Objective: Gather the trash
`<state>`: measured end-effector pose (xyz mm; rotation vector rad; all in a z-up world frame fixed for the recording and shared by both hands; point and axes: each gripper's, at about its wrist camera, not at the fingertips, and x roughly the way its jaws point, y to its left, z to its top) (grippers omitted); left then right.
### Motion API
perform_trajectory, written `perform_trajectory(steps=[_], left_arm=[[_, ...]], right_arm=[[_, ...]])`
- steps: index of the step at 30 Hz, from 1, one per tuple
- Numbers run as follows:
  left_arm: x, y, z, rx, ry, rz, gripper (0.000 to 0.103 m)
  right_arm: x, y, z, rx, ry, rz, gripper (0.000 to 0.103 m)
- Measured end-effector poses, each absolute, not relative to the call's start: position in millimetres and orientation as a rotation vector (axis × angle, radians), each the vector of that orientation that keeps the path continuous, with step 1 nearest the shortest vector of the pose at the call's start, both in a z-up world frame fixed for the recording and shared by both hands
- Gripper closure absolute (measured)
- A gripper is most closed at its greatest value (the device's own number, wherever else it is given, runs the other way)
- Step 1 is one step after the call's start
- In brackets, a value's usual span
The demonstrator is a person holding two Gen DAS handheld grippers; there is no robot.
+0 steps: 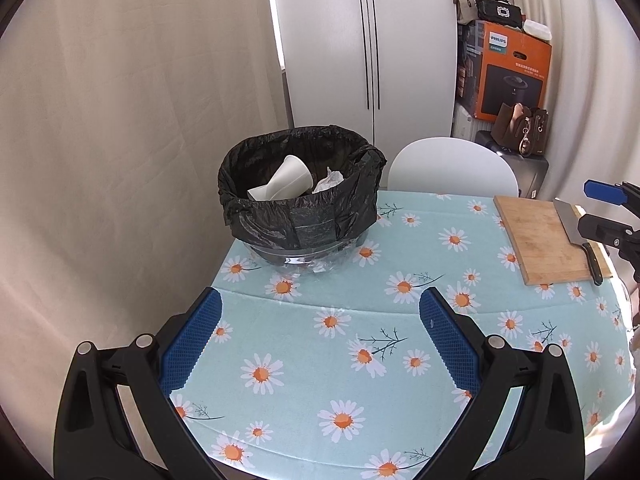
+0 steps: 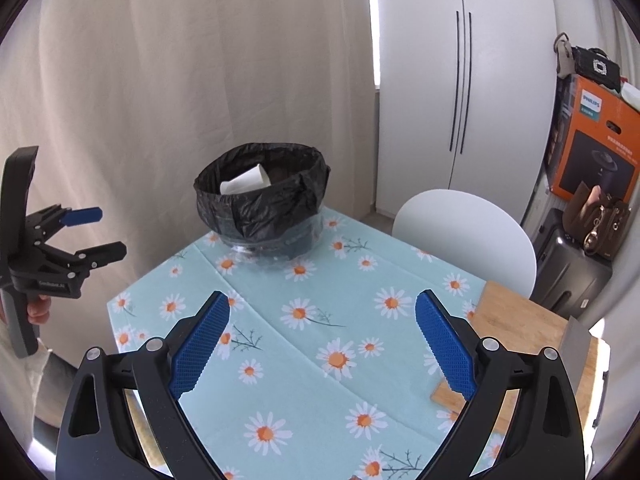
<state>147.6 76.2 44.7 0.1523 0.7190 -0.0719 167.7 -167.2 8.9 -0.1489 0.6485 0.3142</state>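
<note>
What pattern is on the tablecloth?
Tablecloth: light blue with white, orange-centred daisies; clearest in the left wrist view.

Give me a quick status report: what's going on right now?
Left gripper open, empty. Right gripper open, empty. Paper cup already in bin. Nothing in the way.

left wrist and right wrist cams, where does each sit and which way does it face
Left wrist: on the left gripper, facing the bin across the tablecloth; own open jaws show, right gripper at right.
Right wrist: on the right gripper, facing the bin from farther right; own open jaws, left gripper and hand show.
Shared: bin, cup, cutting board, chair.
</note>
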Motion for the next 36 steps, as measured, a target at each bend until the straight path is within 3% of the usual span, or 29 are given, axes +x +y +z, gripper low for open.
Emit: perform_trajectory(steps=[36], left_arm=[[129,82,42,0.184,0.728,-0.054,0.006]], right_arm=[[143,-162,3,-0.134,0.622,0.303,0.012]])
